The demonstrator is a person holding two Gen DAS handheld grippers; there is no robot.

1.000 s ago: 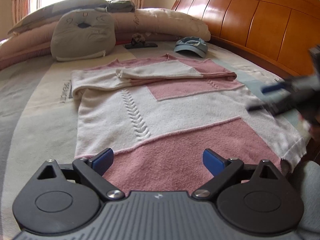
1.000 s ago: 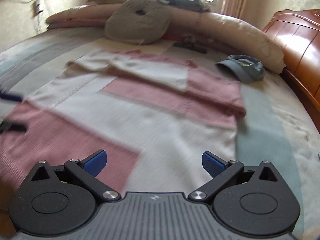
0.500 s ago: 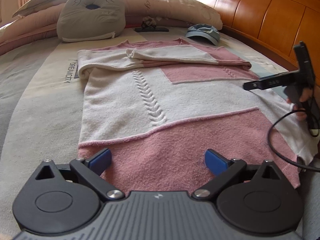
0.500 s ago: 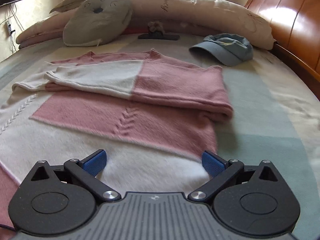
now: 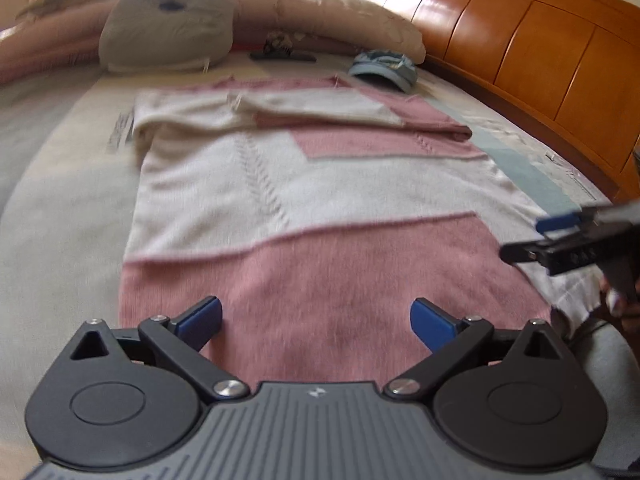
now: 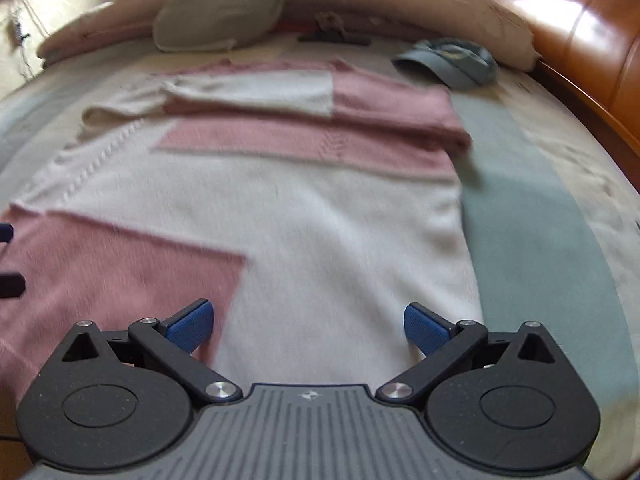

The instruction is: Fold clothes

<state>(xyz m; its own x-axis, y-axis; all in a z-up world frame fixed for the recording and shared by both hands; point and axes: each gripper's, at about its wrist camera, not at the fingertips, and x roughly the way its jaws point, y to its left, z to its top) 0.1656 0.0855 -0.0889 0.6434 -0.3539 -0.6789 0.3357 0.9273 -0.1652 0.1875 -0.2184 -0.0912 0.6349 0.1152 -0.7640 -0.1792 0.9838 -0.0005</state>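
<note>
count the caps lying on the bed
1. A single blue cap lies at the far end of the bed, past the pink and white sweater, next to the long pillow near the wooden headboard. Bedding could hide others.

We see soft daylight from the far window, glare on the headboard (image 6: pixel 576 36), motion blur across the sweater (image 5: pixel 320 200), and fisheye bending at the edges.

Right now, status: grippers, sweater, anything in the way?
Left hand-held gripper open, right hand-held gripper open, both empty at near hem. Sweater flat, sleeves folded in. Blue cap lies beyond it, apart.
</note>
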